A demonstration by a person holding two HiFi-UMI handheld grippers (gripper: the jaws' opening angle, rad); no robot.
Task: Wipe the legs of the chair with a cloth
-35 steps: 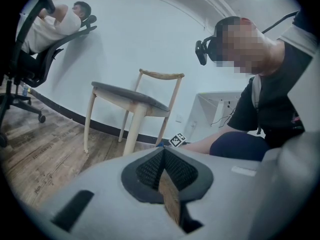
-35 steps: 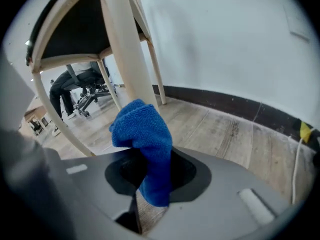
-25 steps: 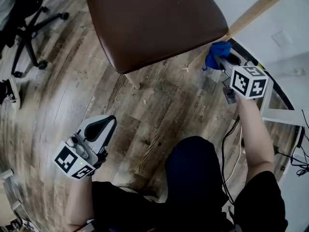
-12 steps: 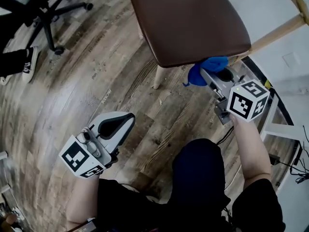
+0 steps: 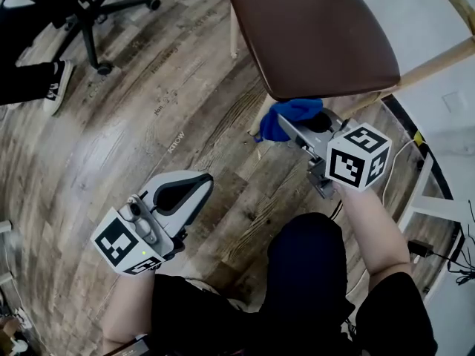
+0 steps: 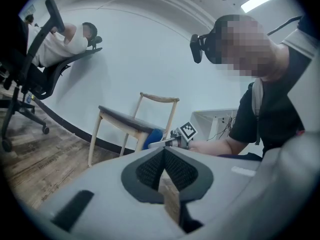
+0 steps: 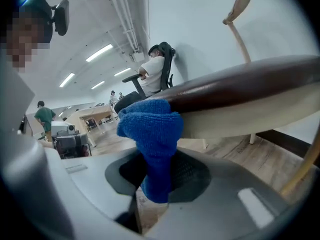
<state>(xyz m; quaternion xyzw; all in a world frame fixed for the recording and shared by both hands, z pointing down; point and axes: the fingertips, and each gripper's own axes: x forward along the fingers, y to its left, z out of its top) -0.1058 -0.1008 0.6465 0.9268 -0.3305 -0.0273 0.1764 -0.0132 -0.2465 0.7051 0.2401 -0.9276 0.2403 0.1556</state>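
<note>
The wooden chair [image 5: 312,28] with its brown seat stands at the top of the head view. My right gripper [image 5: 291,128] is shut on a blue cloth [image 5: 286,116] just under the seat's near edge, and the cloth lies against the pale front leg [image 5: 256,130]. In the right gripper view the cloth [image 7: 152,134] bulges up between the jaws to the seat's underside [image 7: 240,109]. My left gripper [image 5: 200,182] hangs low at the left, shut and holding nothing. The left gripper view shows the chair [image 6: 130,121] and the cloth [image 6: 152,136] from afar.
An office chair's wheeled base [image 5: 96,21] and a person's shoe [image 5: 56,87] are at the upper left on the wood floor. Cables [image 5: 453,265] and a white frame [image 5: 430,199] lie at the right. My own knee [image 5: 312,273] is below.
My right gripper has carried the cloth leftward, from the chair's right-hand leg along under the seat to the front leg. The left gripper has barely moved.
</note>
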